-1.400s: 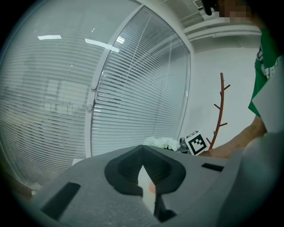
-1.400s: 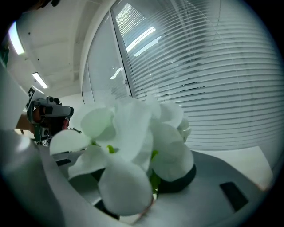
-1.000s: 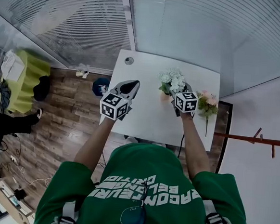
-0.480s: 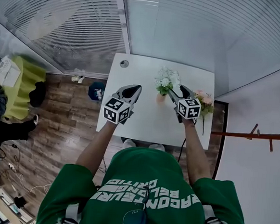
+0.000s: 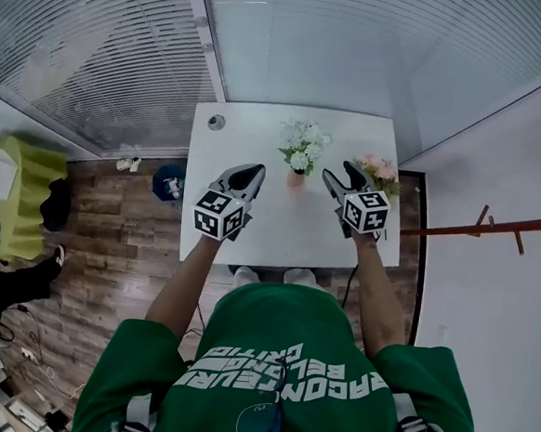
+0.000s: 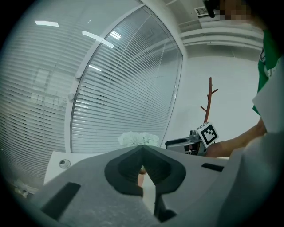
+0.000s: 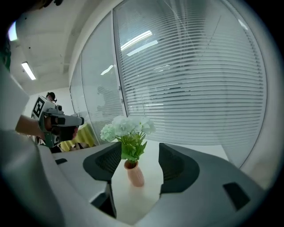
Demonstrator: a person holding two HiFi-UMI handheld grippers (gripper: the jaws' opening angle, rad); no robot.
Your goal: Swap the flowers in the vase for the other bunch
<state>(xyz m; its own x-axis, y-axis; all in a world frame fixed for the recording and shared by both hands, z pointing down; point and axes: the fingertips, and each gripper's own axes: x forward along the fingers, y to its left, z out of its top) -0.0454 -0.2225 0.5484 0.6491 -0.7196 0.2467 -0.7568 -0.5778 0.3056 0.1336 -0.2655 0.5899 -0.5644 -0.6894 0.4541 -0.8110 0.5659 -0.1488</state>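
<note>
A small pink vase [image 5: 295, 178] with white flowers [image 5: 301, 145] stands upright near the middle of the white table [image 5: 288, 226]. A bunch of pink flowers [image 5: 375, 169] lies on the table at its right. My right gripper [image 5: 341, 179] is open and empty, between the vase and the pink bunch, touching neither. In the right gripper view the vase [image 7: 134, 173] and white flowers [image 7: 128, 126] show beyond the open right gripper [image 7: 140, 150]. My left gripper [image 5: 246, 174] hovers left of the vase, shut on nothing. The left gripper [image 6: 142, 149] points at the white flowers [image 6: 138, 138].
A small round fitting [image 5: 216, 121] sits at the table's far left corner. Glass walls with blinds [image 5: 293, 44] stand behind the table. A wooden coat stand [image 5: 494, 223] is to the right, and a blue object [image 5: 169, 182] lies on the wood floor at the left.
My right gripper has drawn back from the vase and now sits to its right, nearer the pink bunch. The left gripper has edged closer to the vase. The head view has shifted.
</note>
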